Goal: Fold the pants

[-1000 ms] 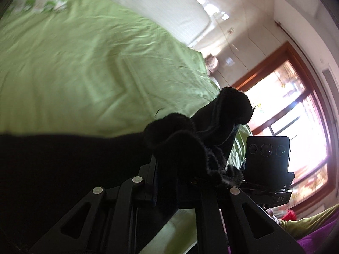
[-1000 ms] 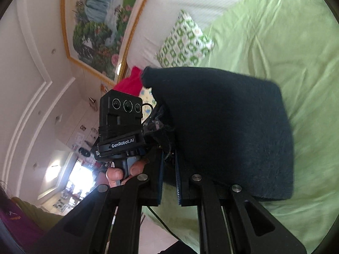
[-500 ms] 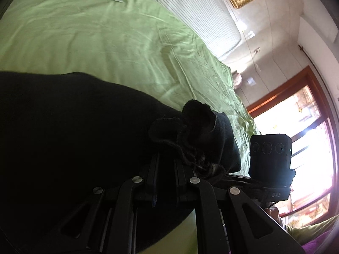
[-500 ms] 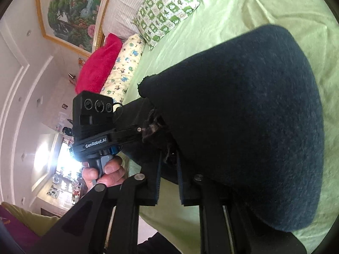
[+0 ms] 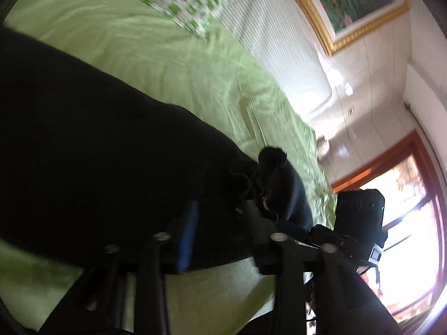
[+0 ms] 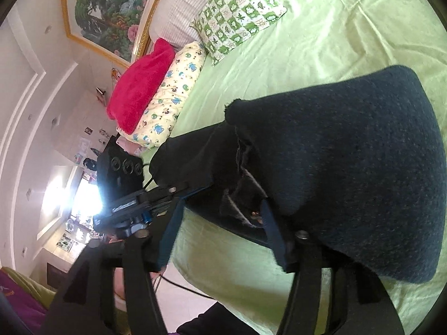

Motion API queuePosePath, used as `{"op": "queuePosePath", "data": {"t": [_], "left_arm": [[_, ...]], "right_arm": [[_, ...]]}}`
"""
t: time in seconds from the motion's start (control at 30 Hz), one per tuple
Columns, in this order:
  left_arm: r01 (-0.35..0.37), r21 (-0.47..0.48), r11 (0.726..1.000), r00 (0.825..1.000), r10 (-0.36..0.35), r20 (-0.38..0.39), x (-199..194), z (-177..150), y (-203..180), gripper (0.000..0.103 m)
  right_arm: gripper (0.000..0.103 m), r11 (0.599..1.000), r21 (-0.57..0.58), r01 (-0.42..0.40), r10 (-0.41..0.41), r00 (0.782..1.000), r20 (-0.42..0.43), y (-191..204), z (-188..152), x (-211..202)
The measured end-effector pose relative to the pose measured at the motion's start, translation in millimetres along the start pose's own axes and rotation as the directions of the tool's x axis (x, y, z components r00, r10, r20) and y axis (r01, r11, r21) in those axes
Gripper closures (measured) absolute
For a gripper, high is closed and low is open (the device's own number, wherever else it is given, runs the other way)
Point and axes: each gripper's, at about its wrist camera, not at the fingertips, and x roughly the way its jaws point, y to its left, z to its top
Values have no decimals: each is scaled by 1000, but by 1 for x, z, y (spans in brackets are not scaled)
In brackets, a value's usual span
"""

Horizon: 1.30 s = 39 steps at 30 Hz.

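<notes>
Both tongs have just been opening. A second ago each was clamped on a bunched edge of the dark pants (image 6: 349,167) and held it up off the bed (image 6: 321,42). Now the left tongs (image 5: 220,209) stand apart, with the ruffled hem still between the fingers but not pinched. The right tongs (image 6: 220,209) are apart too; cloth edge and what looks like a frayed seam sit in the gap, pads off it.

The pants now lie as a doubled dark slab on the green sheet, near the bed's side edge closest to the person, well short of the pillows at the head. In the left wrist view the fabric has dropped from a raised tuft to a low, flat mass that fills the left of the frame.

Judgement: this is the release at the end of a fold; the carried edge has been laid over the rest. Next likely a retreat, then either another fold or a smoothing pass. Risk: loose hem snags on a finger as the tongs back out and drags the top layer.

Writing: none readable now. The other gripper's body shows in each view, but its label is blurred in both. Wall painting (image 6: 111,8) and small photos carry no legible text.
</notes>
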Motion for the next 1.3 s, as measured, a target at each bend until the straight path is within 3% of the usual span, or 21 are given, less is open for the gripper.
{"op": "queuePosePath", "data": {"t": [0.07,0.27,0.43,0.57,0.77,0.97,1.13,1.23,1.3], "left_arm": [[-33,-42,999,998,35,54,-14,-3,7,51],[-98,-142,985,983,118,143,-44,-15,24,51],[-203,-179,963,941,242,238,-79,-25,29,40],[-228,-235,945,913,291,287,-101,-30,42,40],[-214,-345,914,889,328,319,-133,-34,70,34],[-256,-413,874,856,403,323,-153,-34,90,31],[-246,-458,854,844,421,332,-155,-26,102,29],[-246,-464,851,843,424,330,-152,-18,105,29],[-253,-467,847,840,433,329,-150,-14,104,29]], "right_arm": [[35,1000,-5,6,-6,1000,-1,3,0,0],[30,999,-33,36,-36,999,-9,9,4,6],[26,997,-67,31,-32,999,-20,19,14,19],[19,995,-94,25,-28,999,-32,32,22,34],[18,988,-154,-18,5,996,-86,62,27,63],[18,966,-258,-25,-3,994,-107,91,35,87],[17,935,-356,-1,-27,997,-75,117,54,105],[5,902,-431,4,-35,997,-65,140,71,122],[4,880,-474,-33,-17,995,-100,152,84,138]]}}
